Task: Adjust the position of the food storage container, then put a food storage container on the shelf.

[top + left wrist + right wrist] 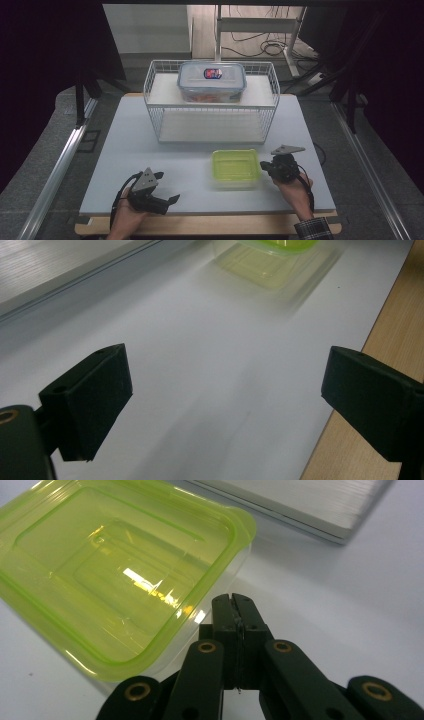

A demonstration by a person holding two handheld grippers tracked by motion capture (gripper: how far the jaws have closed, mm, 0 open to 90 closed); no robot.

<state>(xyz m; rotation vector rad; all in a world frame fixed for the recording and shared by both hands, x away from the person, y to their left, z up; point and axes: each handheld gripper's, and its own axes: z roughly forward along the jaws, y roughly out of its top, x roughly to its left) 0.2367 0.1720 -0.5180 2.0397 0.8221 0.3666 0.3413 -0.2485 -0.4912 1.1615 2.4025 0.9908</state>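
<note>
A clear box with a lime-green lid (235,167) sits on the white table (150,145), right of centre near the front. My right gripper (263,165) is at its right side, shut with nothing visible between the jaws. In the right gripper view the shut tips (233,601) rest just beside the lid's rim (227,565); I cannot tell whether they touch it. My left gripper (167,187) hovers at the front left, open and empty. Its jaws (225,385) stand wide apart, pointing toward the green-lidded box (272,260) farther off.
A white wire rack (210,125) stands at the back centre, and a clear lidded container (212,82) with a blue label sits on its upper shelf. The rack's lower shelf board (320,505) lies close behind the green box. A wooden border (210,225) edges the table's front.
</note>
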